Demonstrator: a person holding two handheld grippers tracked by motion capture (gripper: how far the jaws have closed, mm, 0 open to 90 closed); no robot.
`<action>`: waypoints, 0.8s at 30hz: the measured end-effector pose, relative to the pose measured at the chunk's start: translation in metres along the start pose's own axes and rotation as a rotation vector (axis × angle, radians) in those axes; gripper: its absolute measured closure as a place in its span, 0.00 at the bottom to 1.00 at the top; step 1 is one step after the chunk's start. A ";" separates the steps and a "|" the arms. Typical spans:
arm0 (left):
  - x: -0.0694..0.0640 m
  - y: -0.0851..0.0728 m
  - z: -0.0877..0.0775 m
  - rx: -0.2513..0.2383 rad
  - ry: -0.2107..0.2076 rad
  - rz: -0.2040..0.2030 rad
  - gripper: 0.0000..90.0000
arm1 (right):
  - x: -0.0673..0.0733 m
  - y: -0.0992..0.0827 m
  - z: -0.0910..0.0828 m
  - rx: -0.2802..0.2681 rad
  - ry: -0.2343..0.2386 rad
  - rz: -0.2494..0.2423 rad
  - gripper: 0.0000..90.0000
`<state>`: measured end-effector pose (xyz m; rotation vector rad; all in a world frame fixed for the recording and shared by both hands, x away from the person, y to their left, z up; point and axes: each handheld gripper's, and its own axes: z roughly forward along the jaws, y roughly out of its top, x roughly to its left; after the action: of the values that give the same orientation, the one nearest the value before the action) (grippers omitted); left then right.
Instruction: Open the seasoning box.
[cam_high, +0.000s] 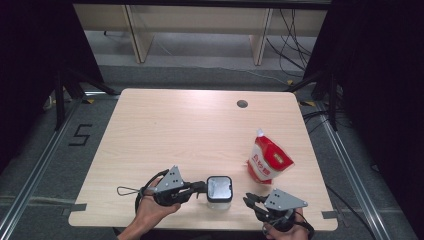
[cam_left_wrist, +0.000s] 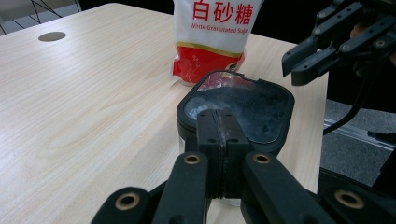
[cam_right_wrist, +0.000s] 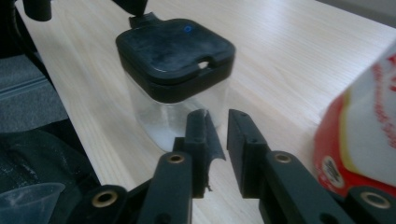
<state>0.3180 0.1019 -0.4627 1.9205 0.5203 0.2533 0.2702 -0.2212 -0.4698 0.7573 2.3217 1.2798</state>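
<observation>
Presently, left to right in the high view:
Left gripper (cam_high: 202, 188): seen at lower left of centre; jaws pressed fully together, tips set against the black lid edge of the container.
Container (cam_high: 219, 189): a clear square jar with a black lid, standing upright near the bottom edge of the table (cam_high: 190, 125), lower centre.
Right gripper (cam_high: 250, 200): seen at lower right, apart from the container; jaws nearly closed, a narrow gap left, nothing held.
Sugar bag (cam_high: 268, 161): red and white, placed right of centre, above the right gripper.
</observation>
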 end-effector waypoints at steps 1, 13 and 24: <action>0.000 0.000 0.000 0.000 -0.001 0.001 0.99 | 0.002 0.001 0.003 0.004 0.004 -0.007 0.91; 0.001 -0.001 0.000 -0.009 0.002 0.003 0.99 | 0.004 0.006 0.013 0.003 0.034 -0.032 0.98; 0.003 -0.003 0.001 -0.025 -0.006 -0.010 0.99 | 0.005 0.008 0.014 0.000 0.033 -0.031 0.99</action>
<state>0.3204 0.1040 -0.4659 1.8936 0.5202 0.2467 0.2765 -0.2059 -0.4704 0.7022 2.3503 1.2875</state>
